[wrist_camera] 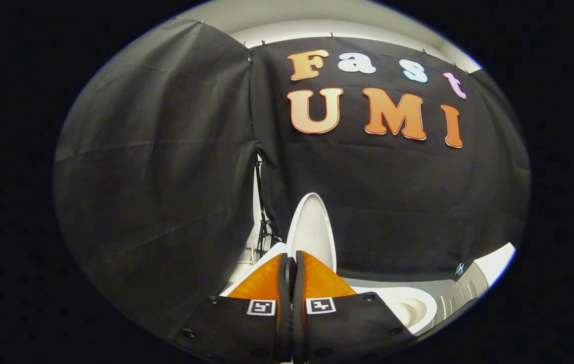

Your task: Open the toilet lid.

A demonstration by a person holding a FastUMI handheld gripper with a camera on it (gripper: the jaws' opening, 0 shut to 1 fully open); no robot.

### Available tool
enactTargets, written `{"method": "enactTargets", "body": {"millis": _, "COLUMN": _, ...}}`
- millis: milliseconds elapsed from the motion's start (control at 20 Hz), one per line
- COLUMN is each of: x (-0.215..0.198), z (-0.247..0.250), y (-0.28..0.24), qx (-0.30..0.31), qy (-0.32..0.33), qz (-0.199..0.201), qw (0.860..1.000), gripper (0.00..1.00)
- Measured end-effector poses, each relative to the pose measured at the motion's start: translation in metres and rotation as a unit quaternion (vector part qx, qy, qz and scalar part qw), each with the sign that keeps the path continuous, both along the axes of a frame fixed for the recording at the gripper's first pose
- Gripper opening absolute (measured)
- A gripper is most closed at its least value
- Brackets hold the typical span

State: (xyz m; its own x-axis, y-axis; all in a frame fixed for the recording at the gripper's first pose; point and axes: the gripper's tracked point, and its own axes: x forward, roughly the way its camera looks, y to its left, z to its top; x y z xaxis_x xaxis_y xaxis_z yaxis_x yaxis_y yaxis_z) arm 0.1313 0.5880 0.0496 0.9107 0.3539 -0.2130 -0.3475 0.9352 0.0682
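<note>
The white toilet lid (pixel 312 230) stands raised, nearly upright, just beyond my fingertips and in front of the black cloth wall. Below it to the right the open toilet bowl (pixel 408 306) shows its white rim and hollow. My gripper (pixel 291 263) has its two orange fingers pressed together with no gap showing. Their tips reach the lid's lower edge, and nothing visible is pinched between them. A white surface (pixel 261 258), part of the toilet, shows just left of the left finger.
Black cloth walls close in ahead and on the left. A thin dark stand (pixel 263 222) shows in the gap between the two cloths. A white ribbed object (pixel 469 288) sits at the far right, beside the bowl.
</note>
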Motion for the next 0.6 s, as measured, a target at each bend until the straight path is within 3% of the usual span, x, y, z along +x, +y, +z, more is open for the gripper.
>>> {"method": "enactTargets", "body": {"millis": 200, "x": -0.001, "z": 0.003, "y": -0.003, "qx": -0.017, "qy": -0.013, "qz": -0.017, "qw": 1.0, "gripper": 0.12}}
{"method": "enactTargets", "body": {"millis": 350, "x": -0.005, "z": 0.0, "y": 0.007, "qx": -0.019, "qy": -0.018, "qz": 0.008, "qw": 1.0, "gripper": 0.17}}
{"method": "enactTargets", "body": {"millis": 600, "x": -0.017, "z": 0.005, "y": 0.011, "qx": 0.007, "qy": -0.011, "qz": 0.064, "qw": 0.998, "gripper": 0.58}}
